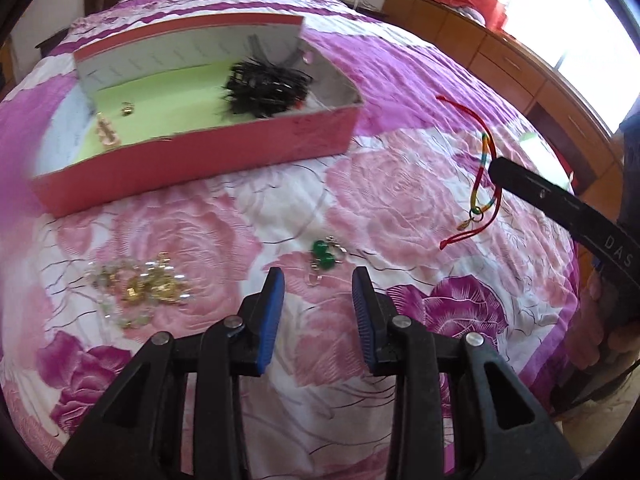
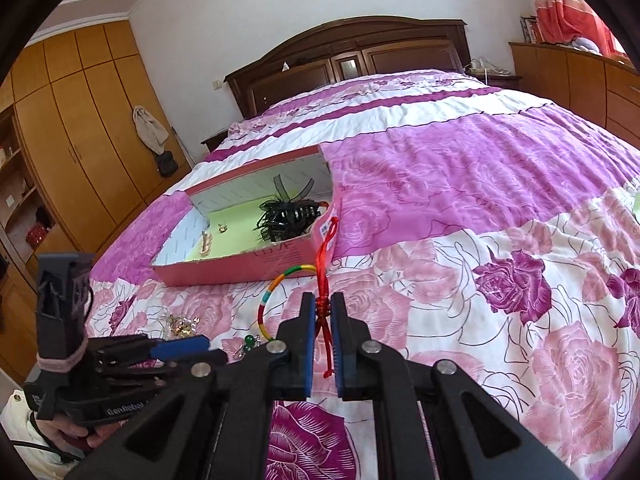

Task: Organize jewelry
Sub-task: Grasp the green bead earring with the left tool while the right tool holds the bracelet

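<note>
Red-corded bracelet is clamped in the right tongs, lifted off the bed; left tongs gape empty. Box holds a few pieces; green earrings and gold pile remain.

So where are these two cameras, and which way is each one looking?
Left wrist view: sits on the left tongs, which are open, looking across the bed at the pink box, green earrings and gold jewelry; the right tongs' arm shows at right.
Right wrist view: sits on the right tongs, shut on the red cord bracelet, facing the headboard; the left tongs show lower left.
Both show box, bracelet, bedspread.
</note>
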The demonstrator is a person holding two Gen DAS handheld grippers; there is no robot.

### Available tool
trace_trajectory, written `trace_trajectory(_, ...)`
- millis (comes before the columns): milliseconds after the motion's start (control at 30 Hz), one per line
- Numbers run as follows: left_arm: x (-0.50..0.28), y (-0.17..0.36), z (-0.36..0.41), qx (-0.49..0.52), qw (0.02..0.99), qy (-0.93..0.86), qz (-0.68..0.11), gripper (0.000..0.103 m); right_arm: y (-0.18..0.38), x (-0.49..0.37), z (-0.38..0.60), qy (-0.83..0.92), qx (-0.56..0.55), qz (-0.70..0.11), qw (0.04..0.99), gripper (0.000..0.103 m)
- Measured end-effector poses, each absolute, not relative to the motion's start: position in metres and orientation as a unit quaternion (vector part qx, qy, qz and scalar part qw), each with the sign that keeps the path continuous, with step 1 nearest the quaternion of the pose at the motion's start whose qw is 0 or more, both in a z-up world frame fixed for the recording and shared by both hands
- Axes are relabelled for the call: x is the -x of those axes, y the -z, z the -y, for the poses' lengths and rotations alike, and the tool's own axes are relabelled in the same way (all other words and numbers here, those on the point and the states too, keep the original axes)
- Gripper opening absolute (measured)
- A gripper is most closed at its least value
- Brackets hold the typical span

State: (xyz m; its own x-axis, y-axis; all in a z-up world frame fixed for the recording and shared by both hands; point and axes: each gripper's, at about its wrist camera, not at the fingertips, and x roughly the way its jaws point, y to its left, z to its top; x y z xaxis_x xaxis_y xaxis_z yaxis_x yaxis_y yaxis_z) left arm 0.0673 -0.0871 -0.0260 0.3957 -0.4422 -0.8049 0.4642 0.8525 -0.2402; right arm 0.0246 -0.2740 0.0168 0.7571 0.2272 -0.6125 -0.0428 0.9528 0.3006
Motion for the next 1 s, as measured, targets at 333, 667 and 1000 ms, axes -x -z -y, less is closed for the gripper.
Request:
trace_trajectory(333,-0.080,0.041,0.107,-0.021,0.826,0.267,-0.497,0.004,-0.011,-0.022,0.282,-0.077,-0.155,-0.339,0.925,0.009)
trace_trajectory(667,-0.088,0.046,0.109,-0.019,0.828,0.257,-0.498,0.000,-0.010,-0.022,0.281,-0.076,-0.156,-0.341,0.924,0.009)
trace_trajectory(1000,-0.069,0.023,0.089,-0.010,0.844,0.269,-0.465,0.000,-0.010,-0.021,0.278,-0.077,-0.151,-0.339,0.925,0.009)
